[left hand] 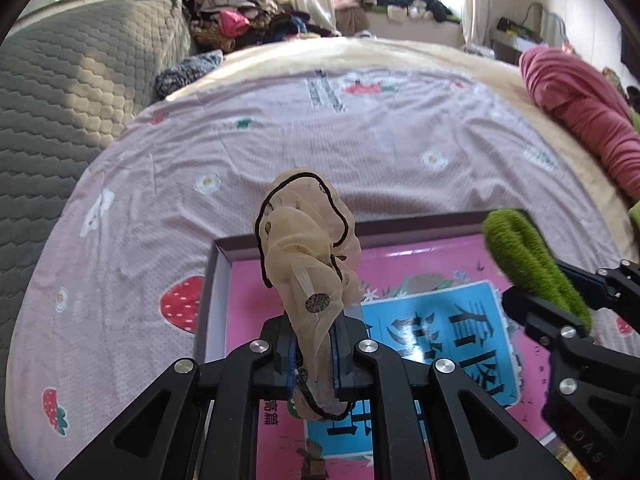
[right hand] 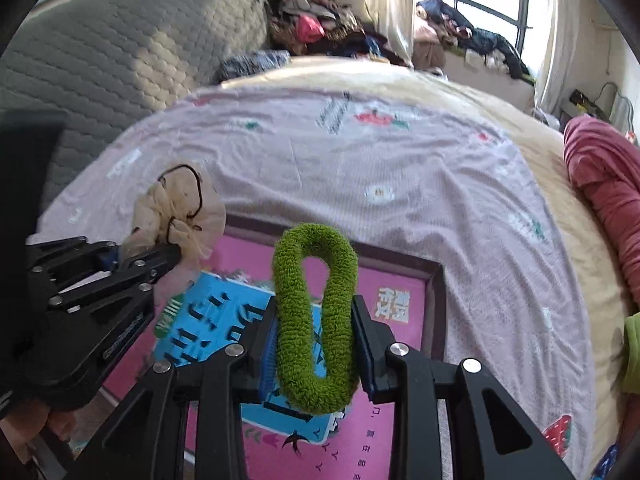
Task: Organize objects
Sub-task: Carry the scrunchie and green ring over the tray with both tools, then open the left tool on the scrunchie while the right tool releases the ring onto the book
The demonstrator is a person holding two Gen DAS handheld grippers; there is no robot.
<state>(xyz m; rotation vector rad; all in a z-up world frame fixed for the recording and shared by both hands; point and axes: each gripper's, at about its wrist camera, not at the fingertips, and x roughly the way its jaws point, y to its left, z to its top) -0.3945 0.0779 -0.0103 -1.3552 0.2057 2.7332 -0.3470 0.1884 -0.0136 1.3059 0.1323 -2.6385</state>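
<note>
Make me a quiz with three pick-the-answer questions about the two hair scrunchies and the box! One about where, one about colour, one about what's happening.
1. Where is the pink box?
A. On the bed
B. On the windowsill
C. On the floor

2. What colour is the scrunchie in the right gripper?
A. Red
B. Green
C. Blue

3. What is the left gripper doing?
A. Hanging open with nothing in it
B. Gripping the box rim
C. Pinching the beige scrunchie

Answers:
1. A, the box lies on the strawberry-print sheet.
2. B, the fuzzy loop between the right jaws is green.
3. C, the jaws are closed on the sheer beige scrunchie, held above the box.
</note>
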